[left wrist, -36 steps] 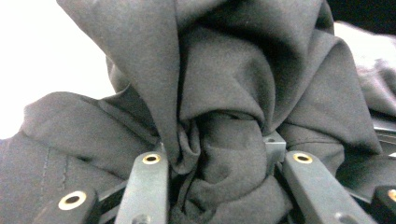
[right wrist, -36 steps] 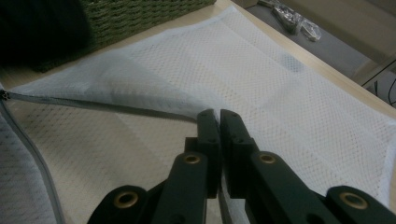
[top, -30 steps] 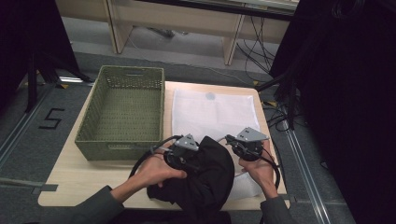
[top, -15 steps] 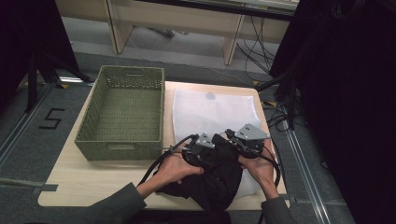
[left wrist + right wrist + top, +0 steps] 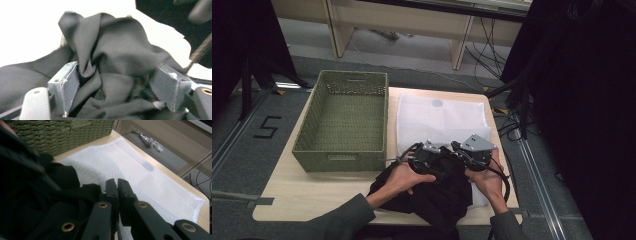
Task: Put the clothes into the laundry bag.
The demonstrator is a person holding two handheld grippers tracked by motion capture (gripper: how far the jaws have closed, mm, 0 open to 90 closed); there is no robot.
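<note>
The left gripper [image 5: 432, 159], fingers just spread over the black garment [image 5: 437, 192], should regrip a loose fold (the right gripper [image 5: 462, 152] pinches it shut) before lifting.

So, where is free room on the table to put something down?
The basket is empty inside. Bare wood lies in front of it, left of the black cloth. The far half of the white mesh is uncovered. Crowded: the near right, with cloth and both hands.
</note>
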